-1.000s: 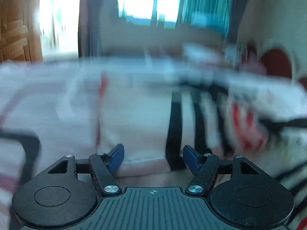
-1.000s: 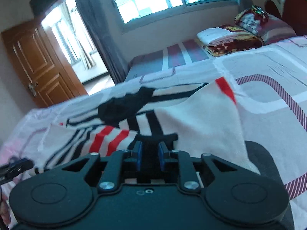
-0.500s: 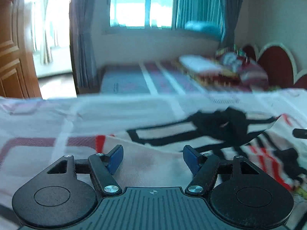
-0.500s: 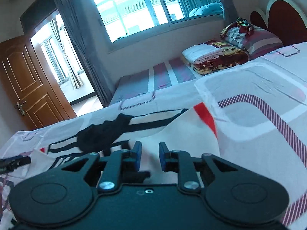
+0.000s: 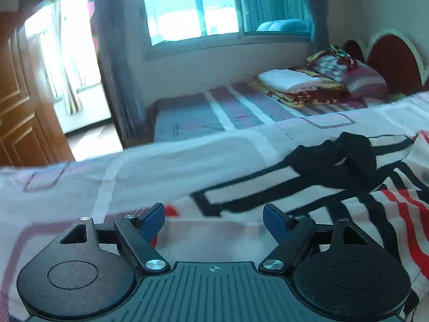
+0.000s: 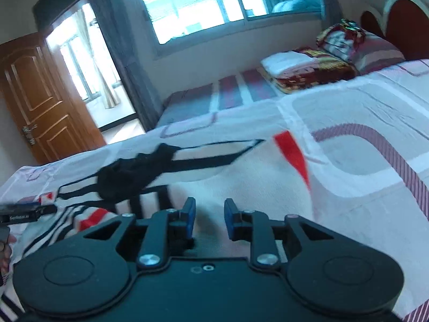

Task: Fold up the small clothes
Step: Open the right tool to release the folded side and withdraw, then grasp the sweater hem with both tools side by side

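A small white garment (image 5: 268,196) with black and red stripes and a bunched black patch (image 5: 337,161) lies spread on the bed. My left gripper (image 5: 213,218) is open and empty, low over the garment's near left edge. In the right wrist view the same garment (image 6: 241,177) shows a red corner (image 6: 293,153) at its right edge. My right gripper (image 6: 207,214) is partly open and empty, just above the cloth. The left gripper's tip (image 6: 24,213) shows at the left edge of the right wrist view.
The bed has a white sheet (image 6: 362,145) with grey and maroon striped shapes. A second bed (image 5: 214,112) beyond carries folded blankets (image 5: 295,86) and a pillow (image 6: 356,45). A wooden door (image 6: 45,96), a window (image 5: 193,8) and a headboard (image 5: 391,56) stand behind.
My right gripper has opened and let go of the garment, which now lies flat. My left gripper stayed open and swung up and left, so the room came into view.
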Demonstrator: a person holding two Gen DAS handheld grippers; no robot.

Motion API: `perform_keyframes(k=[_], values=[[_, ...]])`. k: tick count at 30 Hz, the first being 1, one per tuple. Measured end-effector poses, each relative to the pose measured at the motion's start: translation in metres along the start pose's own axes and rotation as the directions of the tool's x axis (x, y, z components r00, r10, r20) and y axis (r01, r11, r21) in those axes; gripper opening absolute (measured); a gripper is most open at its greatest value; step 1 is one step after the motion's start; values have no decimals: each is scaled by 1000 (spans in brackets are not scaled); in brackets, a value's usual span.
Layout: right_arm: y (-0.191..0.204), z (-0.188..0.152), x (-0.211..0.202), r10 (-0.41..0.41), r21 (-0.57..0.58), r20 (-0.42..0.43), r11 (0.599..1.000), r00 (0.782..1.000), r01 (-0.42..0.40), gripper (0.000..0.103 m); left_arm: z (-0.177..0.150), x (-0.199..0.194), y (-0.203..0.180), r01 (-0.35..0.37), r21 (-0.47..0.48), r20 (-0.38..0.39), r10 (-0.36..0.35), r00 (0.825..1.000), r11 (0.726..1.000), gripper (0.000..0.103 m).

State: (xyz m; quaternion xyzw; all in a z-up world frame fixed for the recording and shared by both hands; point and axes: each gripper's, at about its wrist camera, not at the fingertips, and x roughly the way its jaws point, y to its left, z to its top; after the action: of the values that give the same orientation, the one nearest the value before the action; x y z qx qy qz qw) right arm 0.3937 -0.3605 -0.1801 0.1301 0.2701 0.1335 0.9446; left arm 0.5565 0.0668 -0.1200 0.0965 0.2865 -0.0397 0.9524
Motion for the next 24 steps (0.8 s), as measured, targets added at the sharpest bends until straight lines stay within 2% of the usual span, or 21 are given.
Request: perform_keyframes(k=[2, 3, 4, 5, 6, 8, 9, 12, 13, 15, 16, 17, 19, 22, 24], values=[[8, -1, 2, 29, -21, -12, 999, 1000, -29, 25, -3, 19, 9, -30, -37, -82, 27, 996, 999, 81], [12, -3, 6, 19, -36, -29, 999, 999, -20, 23, -10, 23, 18, -9, -108, -89, 0, 996, 994, 83], [14, -4, 13, -32, -60, -61, 998, 998, 28, 23, -13, 20, 23, -8, -158, -80, -4, 997, 987, 83], [17, -7, 20, -95, -96, -90, 992, 991, 87, 18, -14, 13, 22, -27, -163, -73, 15, 997, 986, 83], [19, -8, 19, -108, -113, -71, 989, 992, 99, 15, -14, 2, 18, -54, -167, -64, 44, 997, 984, 83], [26, -6, 13, -117, -126, -57, 986, 992, 109, 19, -15, -24, 4, -3, -217, -1, 3, 1000, 976, 83], [31, -6, 8, -99, -132, -24, 987, 995, 95, 24, -14, -34, -10, 28, -200, 14, -26, 1000, 979, 83], [51, -7, 7, 9, -149, -9, 989, 1000, -10, 24, -10, -43, -62, 101, -118, 26, -98, 995, 988, 83], [61, -8, 10, 44, -161, -19, 986, 999, -47, 24, -10, -41, -77, 113, -93, 14, -112, 994, 989, 83], [80, -13, 19, 74, -204, -41, 976, 996, -81, 22, -15, -33, -95, 85, -63, -25, -87, 996, 994, 83], [88, -15, 22, 76, -226, -50, 970, 996, -86, 22, -19, -28, -97, 80, -76, -58, -85, 995, 994, 83], [95, -19, 28, 76, -247, -76, 965, 994, -92, 21, -24, -27, -94, 83, -96, -53, -88, 995, 992, 85], [97, -26, 39, 28, -295, -119, 953, 992, -62, 17, -23, -32, -87, 81, -109, -66, -88, 994, 991, 86], [99, -22, 30, -7, -325, -103, 946, 995, -26, 16, -22, -54, -75, 33, -92, -39, -36, 999, 995, 86], [93, -20, 15, 27, -286, -70, 957, 997, -46, 21, -26, -51, -71, 31, -83, -63, -36, 997, 996, 86]])
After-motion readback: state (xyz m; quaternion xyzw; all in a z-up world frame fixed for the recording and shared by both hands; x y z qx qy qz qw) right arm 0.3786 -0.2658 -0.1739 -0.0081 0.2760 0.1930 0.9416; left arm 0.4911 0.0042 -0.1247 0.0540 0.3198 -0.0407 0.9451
